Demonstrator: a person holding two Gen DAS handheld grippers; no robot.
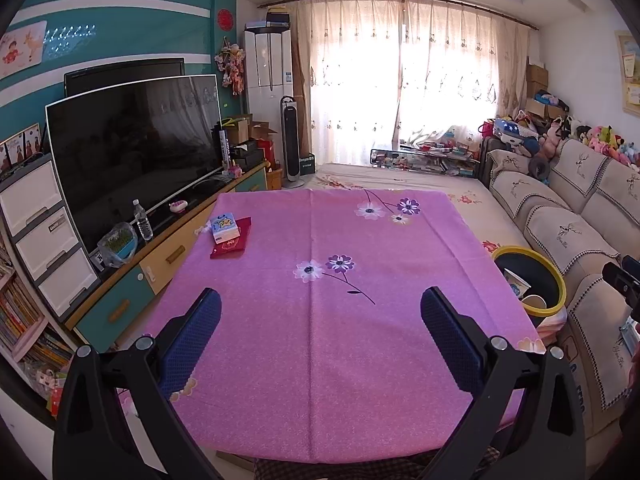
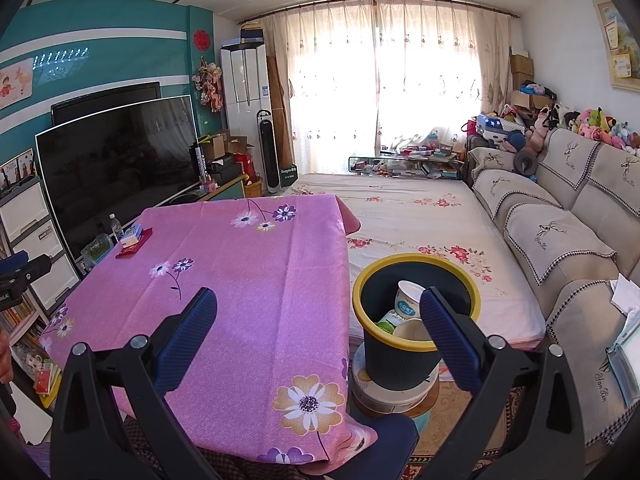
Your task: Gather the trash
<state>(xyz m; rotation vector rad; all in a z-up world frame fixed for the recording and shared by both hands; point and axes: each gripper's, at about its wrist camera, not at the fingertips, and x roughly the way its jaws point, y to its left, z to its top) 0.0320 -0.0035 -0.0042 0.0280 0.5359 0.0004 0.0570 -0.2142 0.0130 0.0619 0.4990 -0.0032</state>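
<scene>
Hovering over the pink-clothed counter point(image 1: 320, 320), the left gripper point(image 1: 320, 336) has its fingers spread and empty. The right gripper point(image 2: 320, 336) is likewise spread, holding nothing, above the counter's edge. Paper cups point(image 2: 408, 300) lie inside the yellow-rimmed bin point(image 2: 400, 364) just beside the counter. A small box point(image 1: 225, 228) rests on a red packet point(image 1: 232, 240) at the far left.

Bright daylit interior in both views. Main light from the far window behind sheer curtains point(image 1: 400, 80), blown out to near white with glare. Faint curtain reflections on the dark television screen point(image 1: 132, 152) at left. Strong fisheye bending toward the edges, black vignette in the corners. Sharp focus overall; soft shadows under the pink tablecloth point(image 2: 248, 280).
</scene>
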